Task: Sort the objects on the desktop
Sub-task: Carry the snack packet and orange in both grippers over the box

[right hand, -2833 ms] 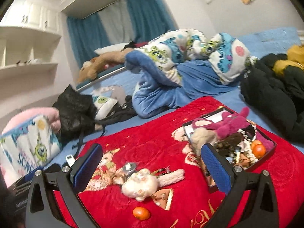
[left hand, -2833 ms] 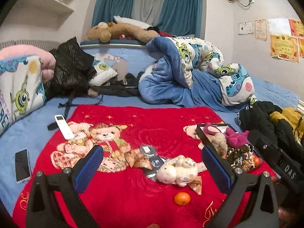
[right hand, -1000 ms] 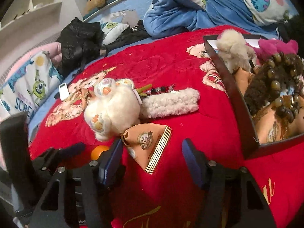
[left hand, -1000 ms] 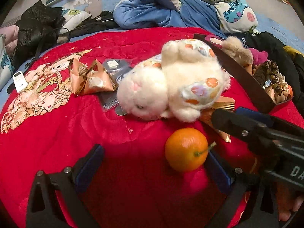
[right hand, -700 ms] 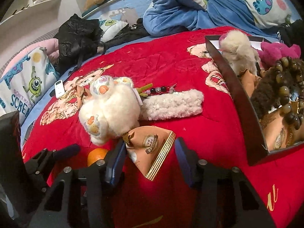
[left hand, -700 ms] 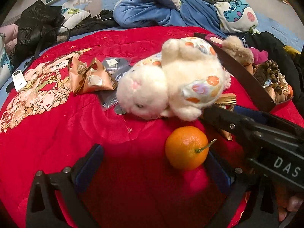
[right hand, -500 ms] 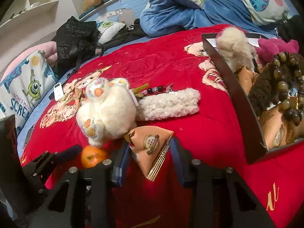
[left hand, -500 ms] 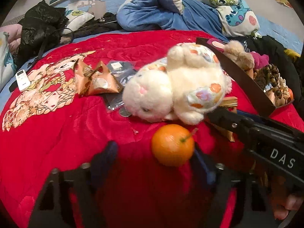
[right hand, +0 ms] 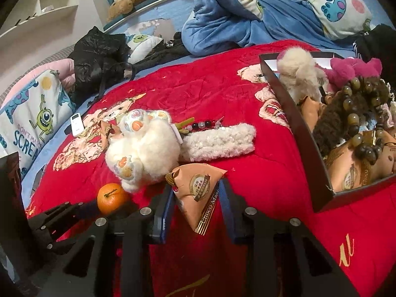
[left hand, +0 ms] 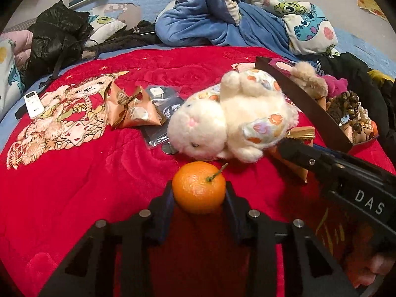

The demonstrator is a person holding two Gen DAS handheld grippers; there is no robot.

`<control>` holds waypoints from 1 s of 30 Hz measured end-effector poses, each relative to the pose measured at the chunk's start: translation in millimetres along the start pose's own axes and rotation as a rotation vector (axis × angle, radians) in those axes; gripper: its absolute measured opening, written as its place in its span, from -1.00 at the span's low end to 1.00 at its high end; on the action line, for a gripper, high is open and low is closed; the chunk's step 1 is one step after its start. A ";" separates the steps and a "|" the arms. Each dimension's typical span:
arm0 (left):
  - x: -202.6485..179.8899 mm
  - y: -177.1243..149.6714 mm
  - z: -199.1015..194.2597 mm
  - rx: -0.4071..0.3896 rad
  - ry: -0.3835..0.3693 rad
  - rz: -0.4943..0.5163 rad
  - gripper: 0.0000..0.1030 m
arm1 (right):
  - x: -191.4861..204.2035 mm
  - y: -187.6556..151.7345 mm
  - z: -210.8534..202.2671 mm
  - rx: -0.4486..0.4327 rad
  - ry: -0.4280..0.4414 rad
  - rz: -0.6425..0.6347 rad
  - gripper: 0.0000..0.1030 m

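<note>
Left gripper [left hand: 199,193] has its jaws closing on the tangerine [left hand: 198,186], whose sides already meet both blue pads; the fruit sits on the red blanket [left hand: 86,173] just in front of the white plush rabbit [left hand: 232,118]. Its short green stem points up and toward the right, away from the camera. Being round, it has no long axis to speak of.

In the right wrist view, the right gripper [right hand: 195,198] has its jaws closing around the triangular snack packet [right hand: 198,190], and both pads appear to press its sides. The packet's long axis runs toward the camera: one blunt corner lies near the rabbit, and the striped sealed edge points down between the fingers. The tangerine lies just to its left in that view.

Behind the rabbit lie a fleecy white band [right hand: 220,141] and a string of beads [right hand: 203,125]. Two more snack packets [left hand: 131,109] and a small clear bag [left hand: 160,104] lie to the left of the rabbit in the left wrist view, with a white remote [left hand: 33,104] at the blanket's edge. A dark box [right hand: 304,133] on the right holds plush toys, beads and packets.

All of this rests on a bed, with a blue cartoon-print duvet [left hand: 247,12], a black jacket [left hand: 54,32] and blue curtains behind.
</note>
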State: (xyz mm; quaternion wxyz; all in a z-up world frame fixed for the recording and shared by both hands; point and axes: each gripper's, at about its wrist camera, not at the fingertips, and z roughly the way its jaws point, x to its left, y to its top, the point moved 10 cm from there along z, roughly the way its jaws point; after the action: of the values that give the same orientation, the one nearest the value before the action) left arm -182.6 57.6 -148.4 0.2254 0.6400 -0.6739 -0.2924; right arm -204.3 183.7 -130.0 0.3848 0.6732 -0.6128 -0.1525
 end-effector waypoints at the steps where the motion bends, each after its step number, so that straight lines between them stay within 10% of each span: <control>1: 0.3 -0.8 -2.1 -0.003 -0.002 -0.001 -0.25 | 0.2 0.2 -2.0 -0.003 0.000 0.001 -0.36; 19: -40.6 5.1 -47.7 -0.099 -0.095 -0.008 -0.26 | -11.9 1.0 -57.3 -0.073 -0.011 0.016 -0.35; 30: -152.1 7.2 -71.4 -0.132 -0.245 0.084 -0.26 | -116.0 -11.0 -151.3 -0.174 -0.163 0.125 -0.35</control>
State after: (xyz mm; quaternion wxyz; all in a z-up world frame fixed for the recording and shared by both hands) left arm -127.3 201.3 -80.9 0.1951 0.5543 -0.7020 -0.4024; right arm -117.6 342.6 -69.2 0.3994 0.5829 -0.6674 -0.2353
